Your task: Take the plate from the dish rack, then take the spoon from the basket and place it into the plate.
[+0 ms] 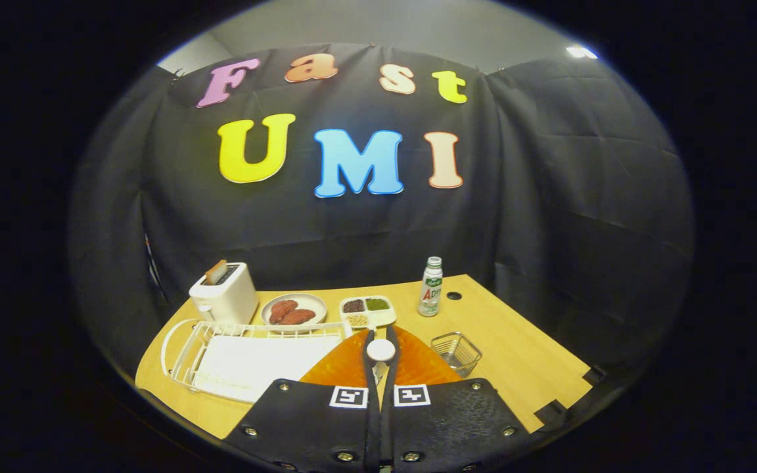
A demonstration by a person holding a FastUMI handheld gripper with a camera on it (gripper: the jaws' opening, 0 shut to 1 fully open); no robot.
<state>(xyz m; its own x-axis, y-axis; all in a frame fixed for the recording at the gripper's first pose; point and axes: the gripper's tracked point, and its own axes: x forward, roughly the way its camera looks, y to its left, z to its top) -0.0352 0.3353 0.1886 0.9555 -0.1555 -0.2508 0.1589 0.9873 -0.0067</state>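
Note:
My gripper [380, 335] is shut on a white spoon [380, 350], whose round end shows between the two fingers. The spoon hangs over an orange plate [419, 362] that lies on the wooden table just ahead of and under the fingers. The small wire basket [456, 353] stands to the right of the plate with nothing in it. The white dish rack [247, 351] lies to the left of the plate, with a white mat inside it and no plate. I cannot tell whether the spoon touches the plate.
Beyond the rack stand a white toaster [226, 295] with a slice in it, a plate of reddish food [294, 309] and a divided snack tray [367, 310]. A small bottle [430, 287] stands beyond the basket. The table's edge [549, 401] runs to the right.

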